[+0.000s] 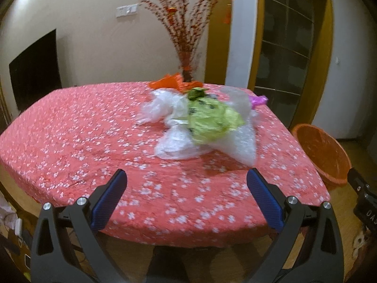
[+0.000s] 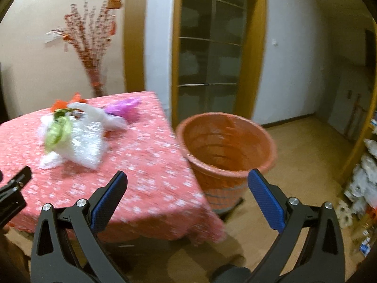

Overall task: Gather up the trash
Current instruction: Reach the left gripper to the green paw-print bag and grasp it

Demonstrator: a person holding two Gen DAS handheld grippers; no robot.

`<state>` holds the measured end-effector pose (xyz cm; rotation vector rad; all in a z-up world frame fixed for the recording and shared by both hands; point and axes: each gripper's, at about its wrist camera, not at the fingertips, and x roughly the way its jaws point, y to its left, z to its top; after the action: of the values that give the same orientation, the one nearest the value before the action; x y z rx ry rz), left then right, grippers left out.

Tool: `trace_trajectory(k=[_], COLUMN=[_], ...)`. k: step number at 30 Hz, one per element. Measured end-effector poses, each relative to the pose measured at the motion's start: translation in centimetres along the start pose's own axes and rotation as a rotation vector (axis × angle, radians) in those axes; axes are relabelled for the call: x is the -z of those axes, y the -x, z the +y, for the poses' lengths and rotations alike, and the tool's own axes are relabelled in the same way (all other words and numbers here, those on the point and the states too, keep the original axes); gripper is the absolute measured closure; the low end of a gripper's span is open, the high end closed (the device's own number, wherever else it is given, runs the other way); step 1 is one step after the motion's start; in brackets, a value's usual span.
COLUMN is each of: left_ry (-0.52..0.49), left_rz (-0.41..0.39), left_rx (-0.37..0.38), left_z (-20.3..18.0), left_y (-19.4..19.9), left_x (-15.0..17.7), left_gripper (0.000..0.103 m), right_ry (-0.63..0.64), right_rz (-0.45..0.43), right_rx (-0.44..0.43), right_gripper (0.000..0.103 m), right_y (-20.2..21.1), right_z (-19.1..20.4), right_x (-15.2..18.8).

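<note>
Your left gripper (image 1: 186, 179), jaws wide and empty, has the trash pile (image 1: 200, 122) dead ahead at twelve o'clock on the table (image 1: 70, 141), nearer than your equally open right gripper (image 2: 187, 179), which faces the orange bin (image 2: 226, 146).

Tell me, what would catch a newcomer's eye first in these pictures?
Most likely the pile of crumpled bags in white, green, orange and purple, lying toward the far side of the table with its pink flowered cloth. Next, the orange bin on the floor right beside the table's edge. Both the left gripper and the right gripper are open and hold nothing.
</note>
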<state>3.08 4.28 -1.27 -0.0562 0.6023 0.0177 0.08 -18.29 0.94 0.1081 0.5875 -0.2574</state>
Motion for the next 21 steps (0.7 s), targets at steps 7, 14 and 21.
trace_trajectory(k=[7,14,21], left_ry=[0.045,0.018,0.027], left_rz=[-0.004,-0.008,0.116], left_rx=[0.039,0.111,0.123], left_z=[2.4,0.9,0.1], left_y=[-2.9,-7.8,-13.6], left_x=[-3.5,-9.0,-11.3], left_gripper=[0.004,0.010,0.039], right_ry=[-0.039,0.038,0.059], right_rz=[-0.004,0.002,0.042], right_rx=[-0.064,-0.024,-0.009], right_gripper=[0.003,0.003,0.003], right_y=[-2.4,-4.3,-6.4], right_z=[1.5,2.7,2.8], right_x=[-1.8,-1.6,-1.2])
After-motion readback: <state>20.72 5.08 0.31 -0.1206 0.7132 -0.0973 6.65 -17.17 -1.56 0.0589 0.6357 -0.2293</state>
